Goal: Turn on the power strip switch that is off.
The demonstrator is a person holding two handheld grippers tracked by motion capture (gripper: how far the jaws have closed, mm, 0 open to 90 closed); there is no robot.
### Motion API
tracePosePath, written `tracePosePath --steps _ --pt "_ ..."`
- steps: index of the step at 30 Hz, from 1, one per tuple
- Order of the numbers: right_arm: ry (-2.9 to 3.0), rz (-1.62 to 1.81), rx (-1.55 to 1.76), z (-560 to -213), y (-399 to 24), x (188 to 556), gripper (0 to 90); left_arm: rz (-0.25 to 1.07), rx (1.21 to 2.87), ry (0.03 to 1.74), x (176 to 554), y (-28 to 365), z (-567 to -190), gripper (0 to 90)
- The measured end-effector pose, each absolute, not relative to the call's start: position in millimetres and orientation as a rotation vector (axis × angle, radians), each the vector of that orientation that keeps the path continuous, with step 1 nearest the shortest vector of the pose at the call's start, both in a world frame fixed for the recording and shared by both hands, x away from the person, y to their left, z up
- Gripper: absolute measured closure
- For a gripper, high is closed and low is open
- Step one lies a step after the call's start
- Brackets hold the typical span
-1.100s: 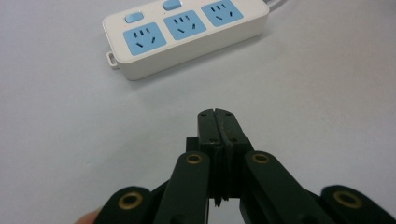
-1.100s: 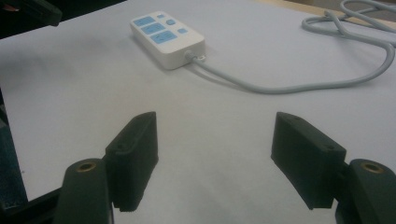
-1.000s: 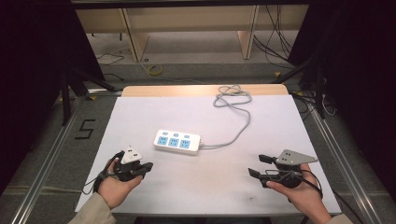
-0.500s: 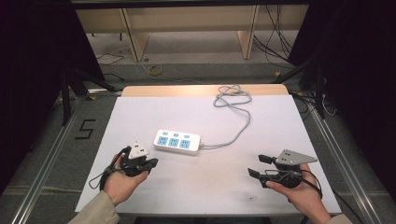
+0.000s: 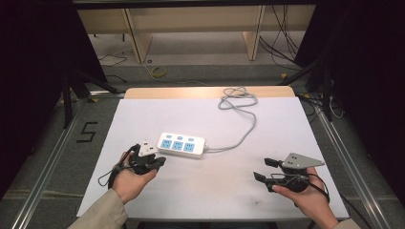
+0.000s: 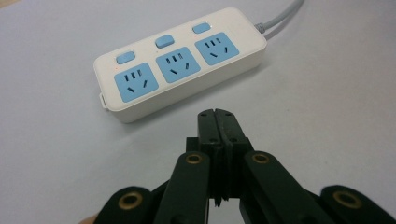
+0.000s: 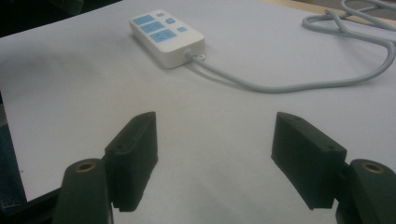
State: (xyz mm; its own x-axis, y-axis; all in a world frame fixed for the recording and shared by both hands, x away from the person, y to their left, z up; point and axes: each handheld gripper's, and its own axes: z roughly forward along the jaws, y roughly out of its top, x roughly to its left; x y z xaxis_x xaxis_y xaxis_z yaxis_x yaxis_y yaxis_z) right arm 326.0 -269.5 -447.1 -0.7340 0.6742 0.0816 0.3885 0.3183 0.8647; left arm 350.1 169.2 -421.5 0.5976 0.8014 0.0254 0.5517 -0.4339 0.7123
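The power strip [image 5: 182, 145] is showing a white body with three light-blue socket faces and three light-blue buttons above them (each face dotted with dark slots). Its cable [image 5: 242, 114] is running pale grey across the white table cover [image 5: 210, 191]. The left gripper [image 6: 218, 122] is showing plain black jaws with brass-coloured rings at the joints, and the right gripper [image 7: 215, 154] is looking the same, matte black, with a grey plate on top in the high view.
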Motion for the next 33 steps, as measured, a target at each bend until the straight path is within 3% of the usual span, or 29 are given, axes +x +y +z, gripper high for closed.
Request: tracePosePath --steps 33 --pt "2.297 1.374 0.955 -447 -269 326 31.6 0.485 2.169 1.064 371 150 -415 89.8"
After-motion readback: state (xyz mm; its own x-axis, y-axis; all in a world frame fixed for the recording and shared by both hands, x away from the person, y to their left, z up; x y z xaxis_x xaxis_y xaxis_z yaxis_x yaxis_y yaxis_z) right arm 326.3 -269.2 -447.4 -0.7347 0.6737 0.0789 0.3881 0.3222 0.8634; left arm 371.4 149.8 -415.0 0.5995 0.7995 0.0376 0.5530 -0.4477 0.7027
